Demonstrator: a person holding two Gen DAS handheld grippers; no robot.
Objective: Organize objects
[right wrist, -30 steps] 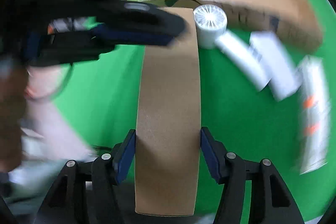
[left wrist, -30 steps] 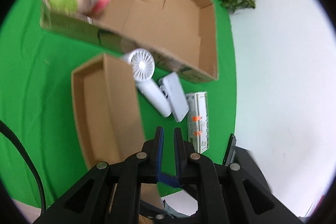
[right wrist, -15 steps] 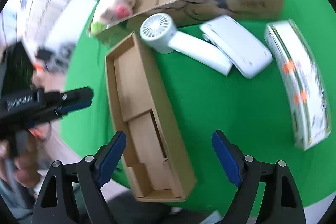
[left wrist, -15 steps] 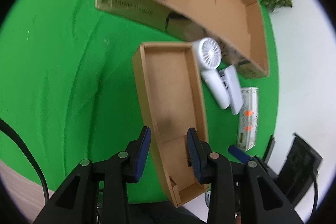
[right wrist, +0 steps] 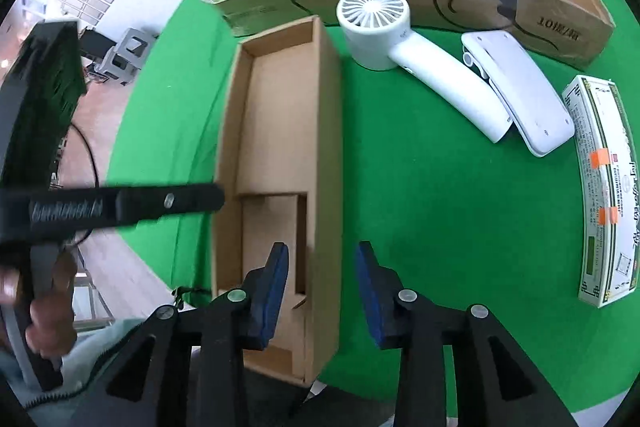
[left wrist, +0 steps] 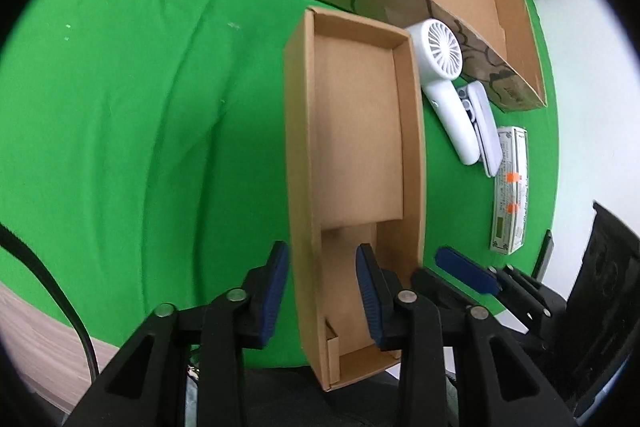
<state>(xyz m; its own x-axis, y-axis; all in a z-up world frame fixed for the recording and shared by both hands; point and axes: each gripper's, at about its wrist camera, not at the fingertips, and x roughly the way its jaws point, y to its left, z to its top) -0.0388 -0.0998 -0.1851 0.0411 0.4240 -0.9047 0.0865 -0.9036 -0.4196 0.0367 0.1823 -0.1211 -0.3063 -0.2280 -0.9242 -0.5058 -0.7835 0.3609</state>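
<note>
Now | left tool [left wrist: 322, 281] wide, straddling narrow box [left wrist: 352, 131] wall | right tool [right wrist: 322, 281] wide, likewise

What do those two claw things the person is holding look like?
Both the left gripper and right gripper are black angular frames with silver rivets and ribbed blue fingertip pads. A black cable trails from the left one.

Left gripper [left wrist: 322, 287]: jaws parted, blue pads [left wrist: 276, 281] level and pointing forward; its body also shows at the left edge of the right wrist view, gripped by a bare hand [right wrist: 48, 311]. Right gripper [right wrist: 322, 287]: jaws parted, both pads free of contact.
</note>
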